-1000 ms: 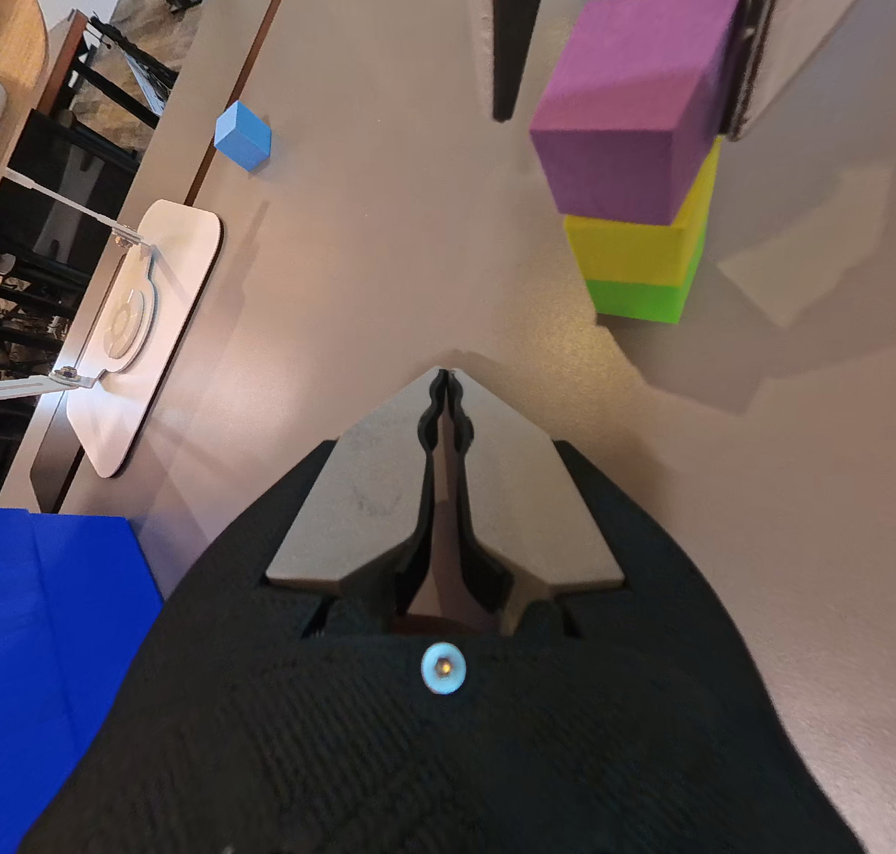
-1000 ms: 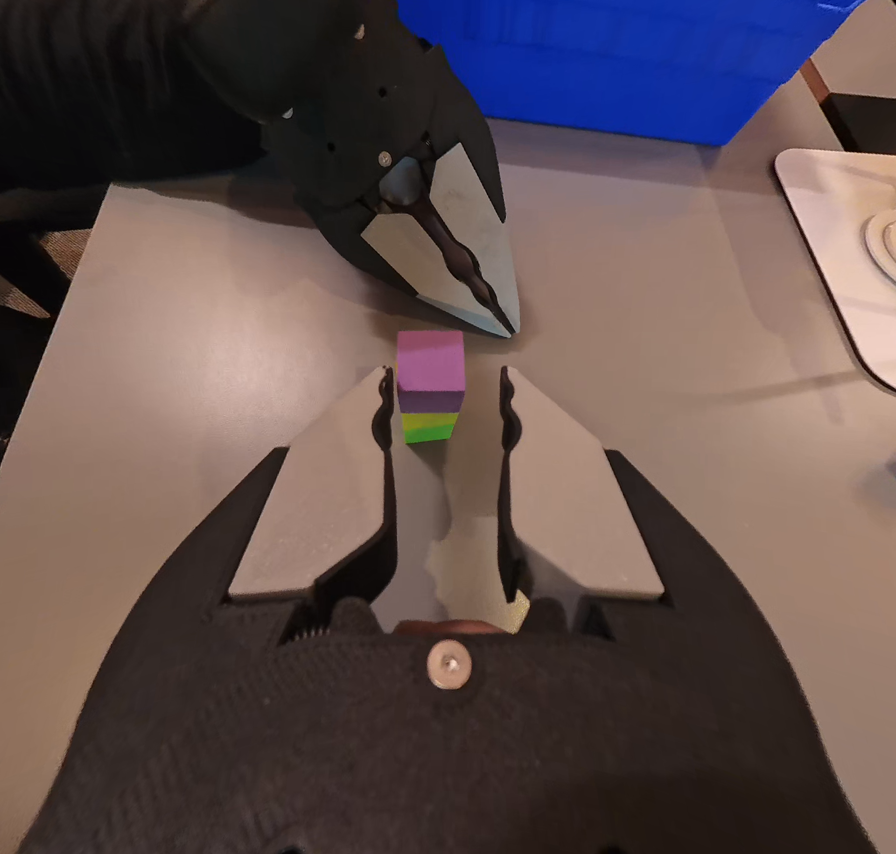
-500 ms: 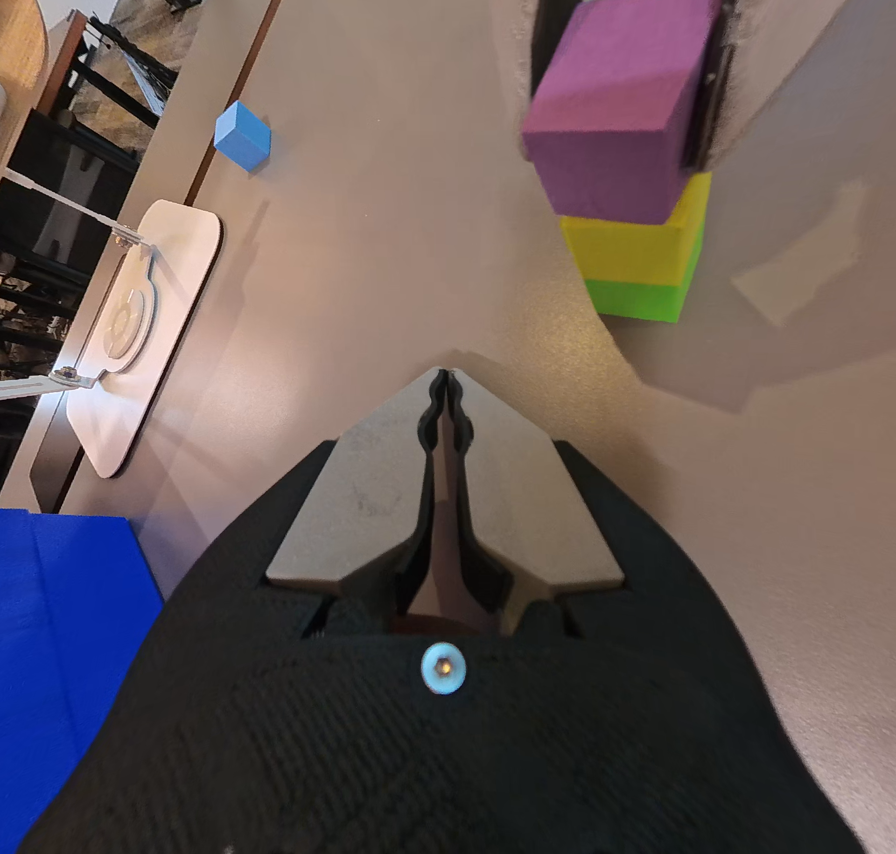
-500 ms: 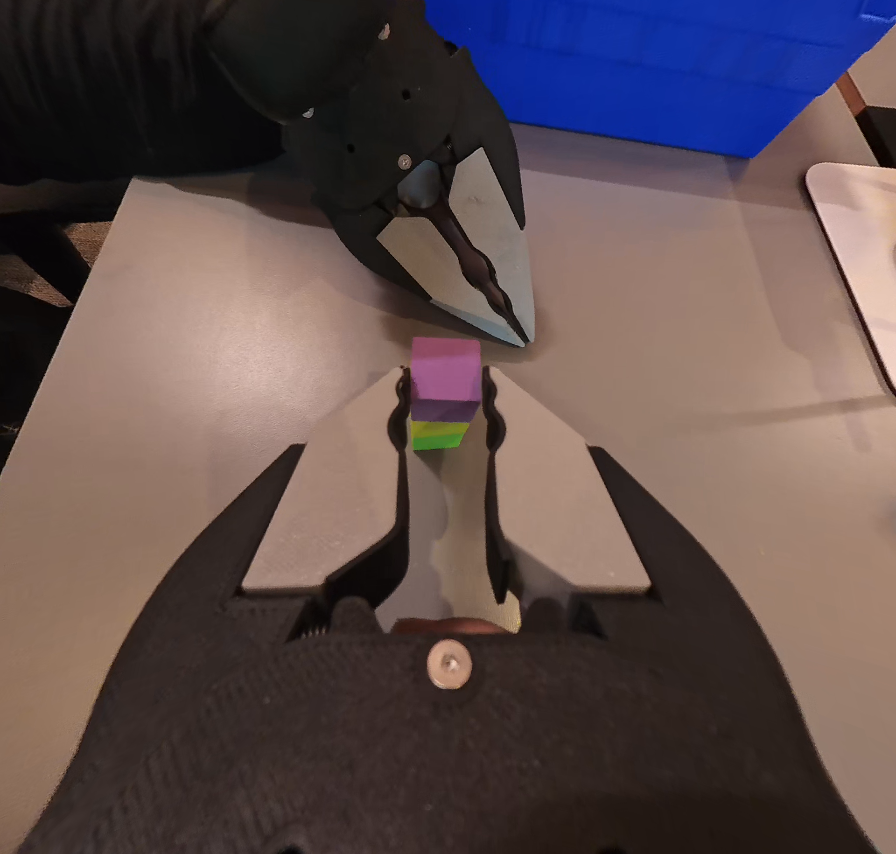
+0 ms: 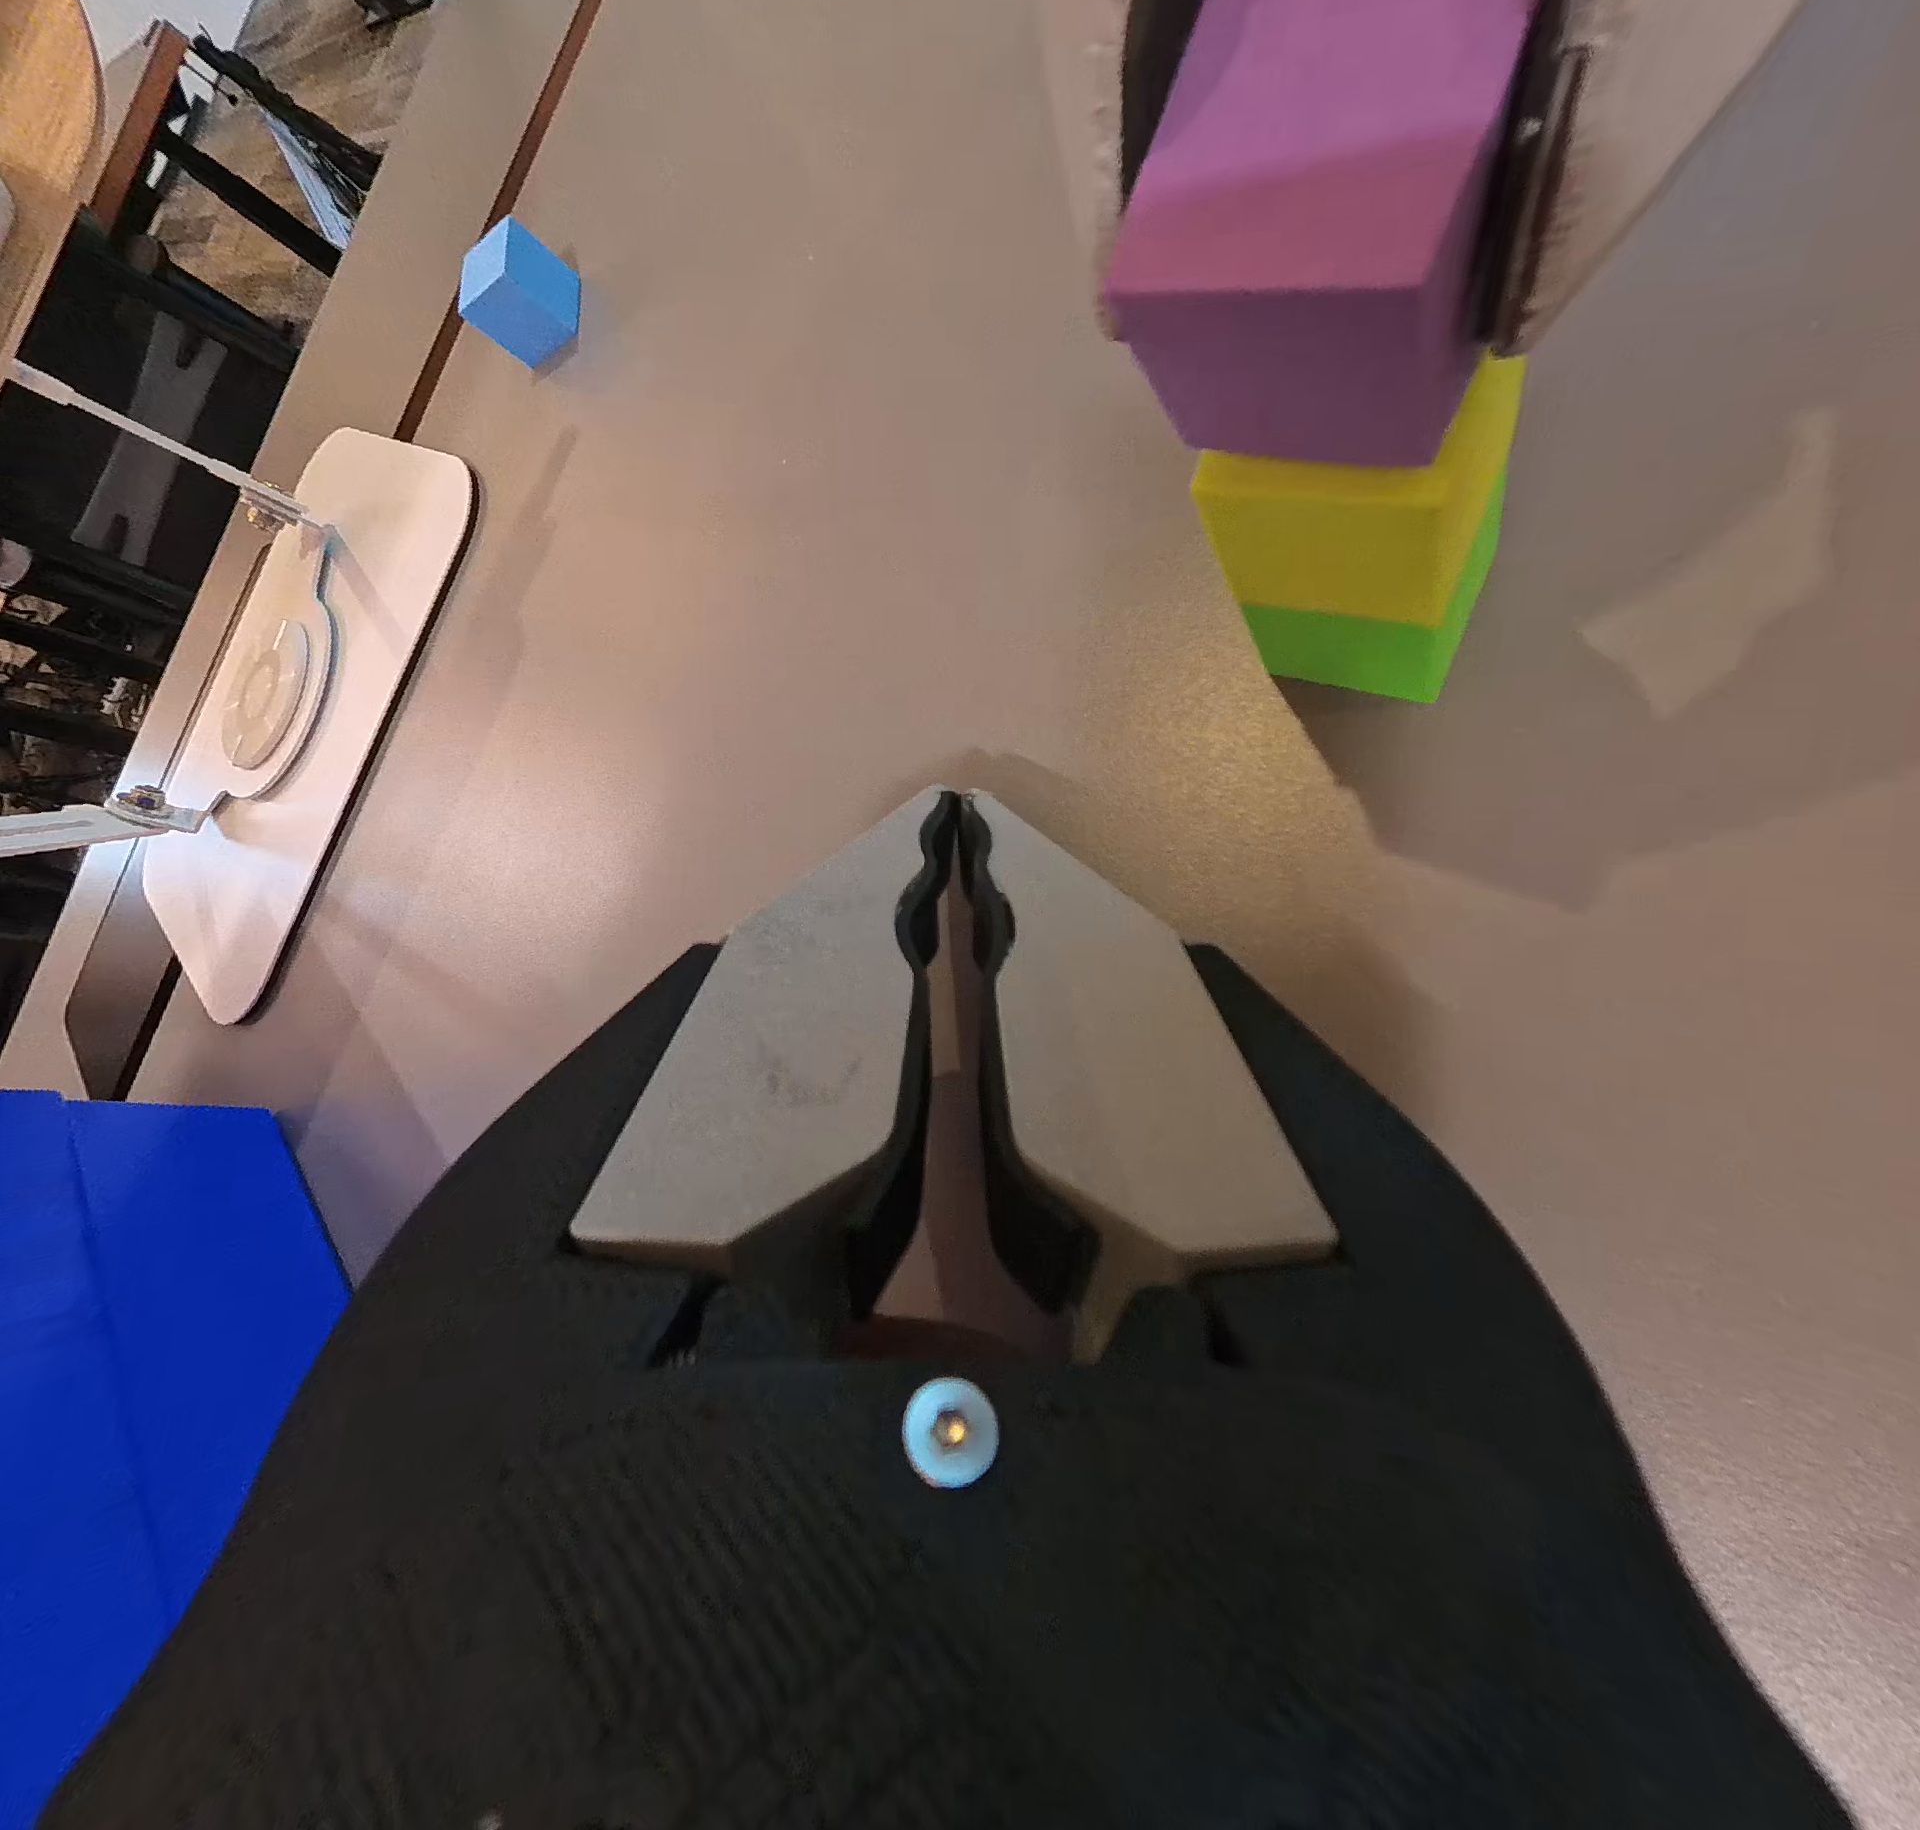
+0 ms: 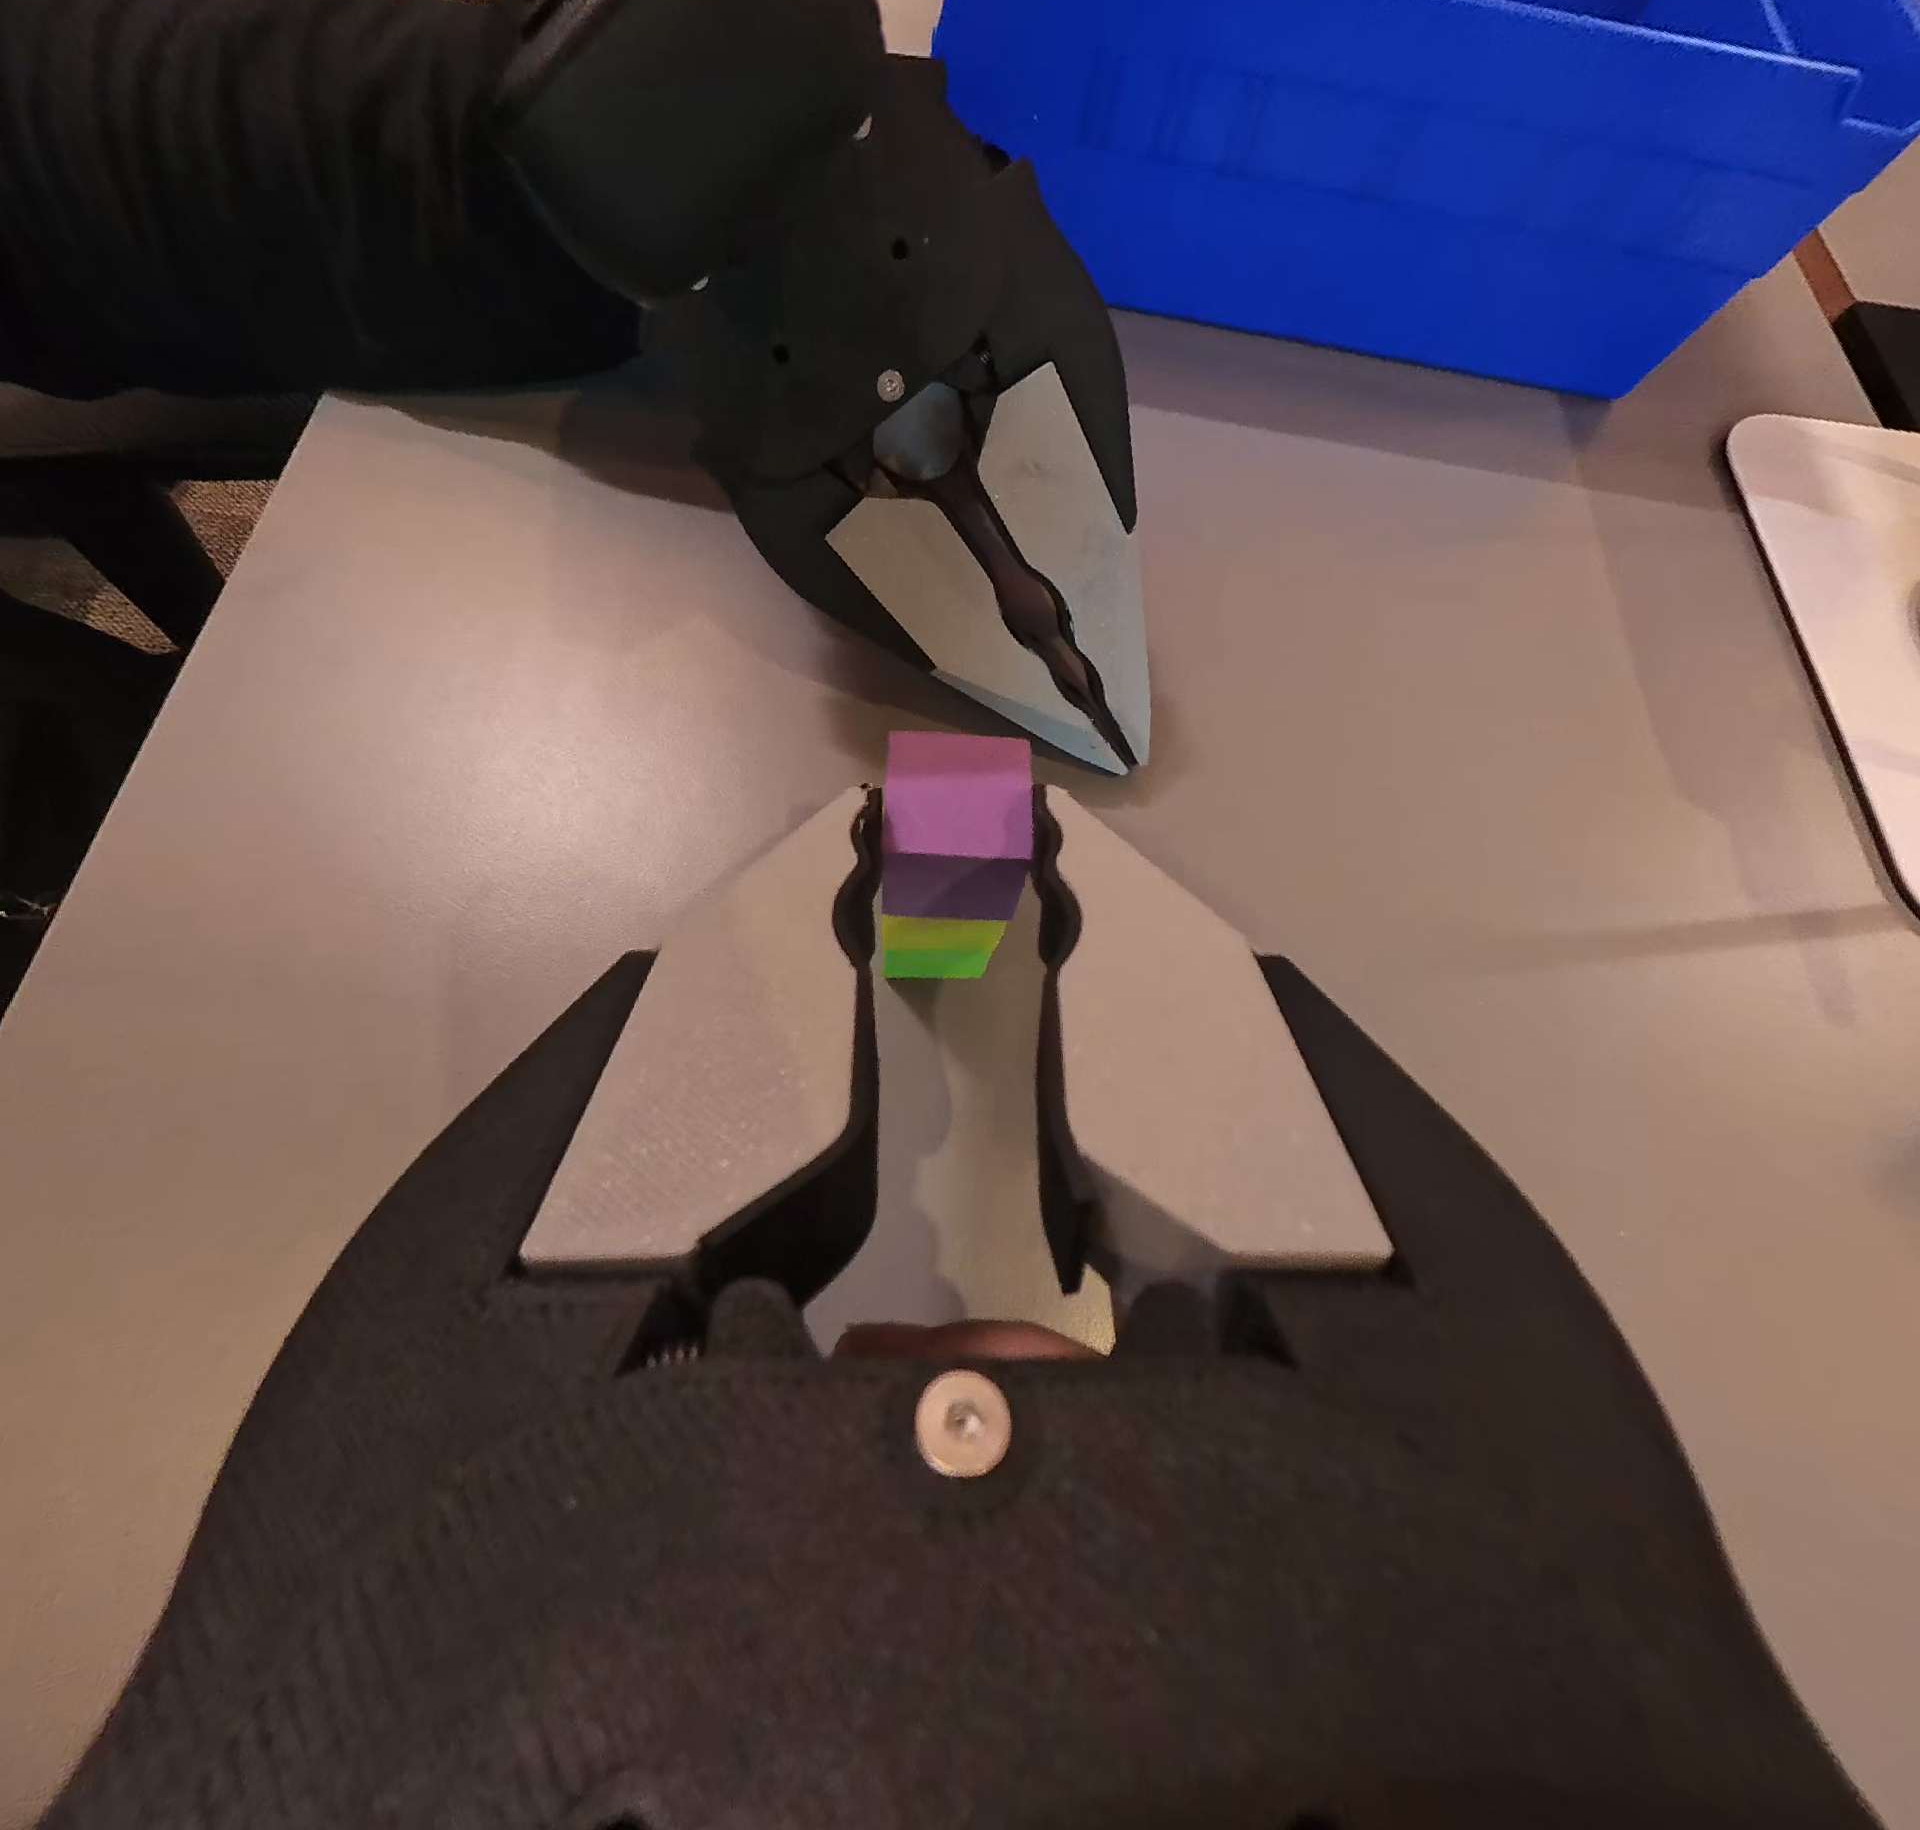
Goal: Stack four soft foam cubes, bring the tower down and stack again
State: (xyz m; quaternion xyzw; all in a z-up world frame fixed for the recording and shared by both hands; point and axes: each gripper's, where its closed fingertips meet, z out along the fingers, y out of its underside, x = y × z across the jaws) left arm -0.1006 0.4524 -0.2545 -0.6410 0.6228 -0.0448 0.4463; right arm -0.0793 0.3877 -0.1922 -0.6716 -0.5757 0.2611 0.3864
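A purple foam cube [image 6: 958, 809] sits on top of a yellow cube [image 6: 943, 931] and a green cube [image 6: 935, 961] on the grey table. My right gripper [image 6: 954, 801] is shut on the purple cube, one finger on each side. In the left wrist view the purple cube [image 5: 1320, 201] hangs offset to the left over the yellow cube [image 5: 1351, 544] and the green cube [image 5: 1361, 653]. I cannot tell if it still touches the yellow one. My left gripper [image 5: 951, 798] is shut and empty, its tip [image 6: 1117, 757] on the table just behind the stack. A blue cube [image 5: 520, 289] lies alone near the far table edge.
A large blue bin [image 6: 1403, 118] stands at the back of the table behind the left gripper and shows in the left wrist view [image 5: 125, 1365]. A white flat pad [image 6: 1849, 596] lies at the right edge. A person's black sleeve [image 6: 260, 170] reaches in from the left. The tips of one gripper are about 9 cm away from the tips of the other.
My right gripper moved forward around the purple cube and shut on it. The purple cube has shifted a little off the yellow one. The left gripper has not moved.
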